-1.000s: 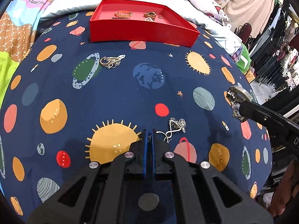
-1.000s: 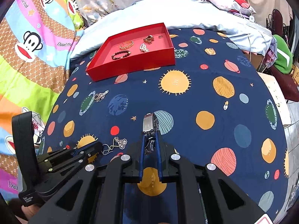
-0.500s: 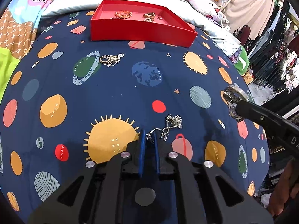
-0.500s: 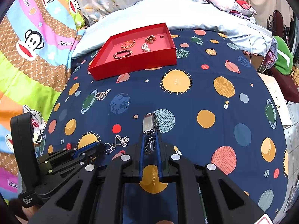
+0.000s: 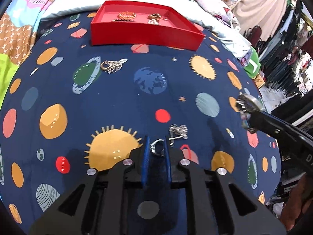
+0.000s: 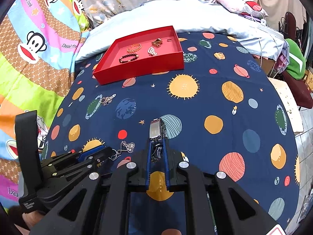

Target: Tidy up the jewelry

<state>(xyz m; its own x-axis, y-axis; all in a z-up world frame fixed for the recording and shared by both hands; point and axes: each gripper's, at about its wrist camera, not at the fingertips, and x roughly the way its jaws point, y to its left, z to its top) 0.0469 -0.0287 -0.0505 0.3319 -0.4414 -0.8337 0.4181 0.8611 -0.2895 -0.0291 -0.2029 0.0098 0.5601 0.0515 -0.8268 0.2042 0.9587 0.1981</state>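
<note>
A silver necklace [image 5: 177, 132] lies on the navy planet cloth; its loop end sits between the fingers of my left gripper [image 5: 156, 146], whose jaws stand slightly apart around it. The necklace also shows in the right wrist view [image 6: 126, 147], beside the left gripper [image 6: 109, 152]. My right gripper [image 6: 157, 148] is shut on a silver metal watch [image 6: 155, 129], held just above the cloth; it shows in the left wrist view [image 5: 246, 107] too. A gold jewelry piece [image 5: 112, 65] lies farther back. The red tray [image 5: 144, 33] holds several pieces.
The cloth [image 6: 215, 101] covers a bed with a pale blue pillow [image 6: 176, 13] behind the tray. A bright monkey-print blanket [image 6: 35, 58] lies to the left. The bed's edge drops off at the right, with clutter beyond.
My left gripper has moved forward and opened a little, so the necklace's loop now lies between its fingers. The right gripper still holds the watch in about the same place.
</note>
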